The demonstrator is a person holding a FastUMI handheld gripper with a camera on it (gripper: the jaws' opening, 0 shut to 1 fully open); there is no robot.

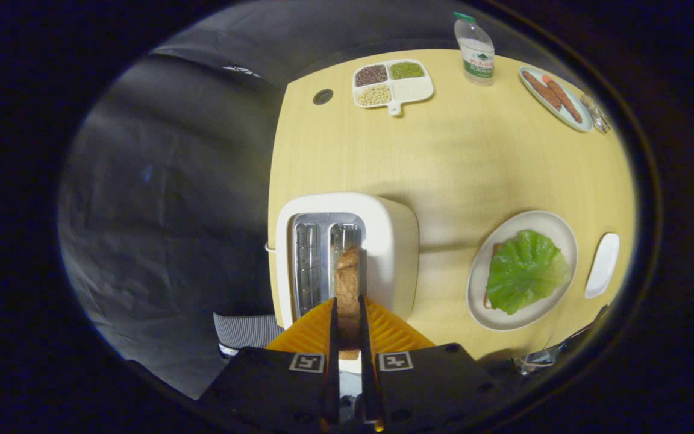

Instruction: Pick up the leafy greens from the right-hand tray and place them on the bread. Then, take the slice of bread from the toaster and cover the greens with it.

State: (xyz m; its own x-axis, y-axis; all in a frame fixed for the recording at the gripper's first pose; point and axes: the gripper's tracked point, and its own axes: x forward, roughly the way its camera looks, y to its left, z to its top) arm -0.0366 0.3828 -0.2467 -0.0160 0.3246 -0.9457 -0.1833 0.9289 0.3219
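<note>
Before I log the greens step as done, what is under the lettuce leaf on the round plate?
A corner of bread pokes out from under the lettuce leaf on the round plate; the rest is covered. The gripper is shut on the toaster's bread slice.

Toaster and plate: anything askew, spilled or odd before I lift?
Nothing stands out. The claw is shut on the bread slice, which stands upright in the toaster slot. The greens lie flat on the plate, covering the bread beneath. No spills.

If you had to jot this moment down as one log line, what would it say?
stage: lifting toast | gripper: shut on bread slice above toaster slot | leafy greens: already on plate | next: cover greens
</note>
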